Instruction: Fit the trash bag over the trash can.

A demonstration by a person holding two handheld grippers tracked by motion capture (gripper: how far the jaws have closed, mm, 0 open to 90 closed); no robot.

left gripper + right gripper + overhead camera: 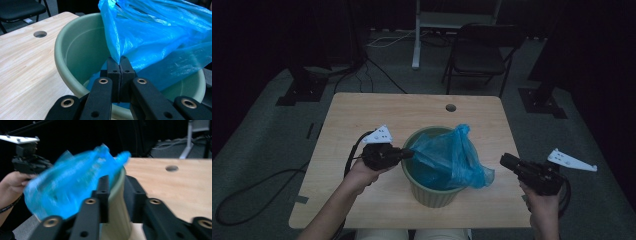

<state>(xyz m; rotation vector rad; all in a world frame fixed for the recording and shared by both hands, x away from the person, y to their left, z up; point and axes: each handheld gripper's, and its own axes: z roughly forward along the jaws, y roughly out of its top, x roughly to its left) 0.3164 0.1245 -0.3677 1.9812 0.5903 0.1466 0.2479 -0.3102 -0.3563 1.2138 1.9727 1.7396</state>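
High view: looked from above the person's side, forward and down on the whole counter (362, 115), from far.
Left gripper view: rode on the left gripper (408, 153), looked along its jaws, very near the green bucket (75, 50) and the blue bag (160, 37).
Right gripper view: rode on the right gripper (506, 160), looked level across the counter, near the bucket's side, partly blurred.
Shared part: all three views had the bucket, the bag and the counter's round hole (451, 107).

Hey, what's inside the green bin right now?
A blue plastic bag sits partly inside the green bin, bunched up and hanging over its rim; the left gripper pinches its edge. Bare inner wall shows; the bag covers the bottom.
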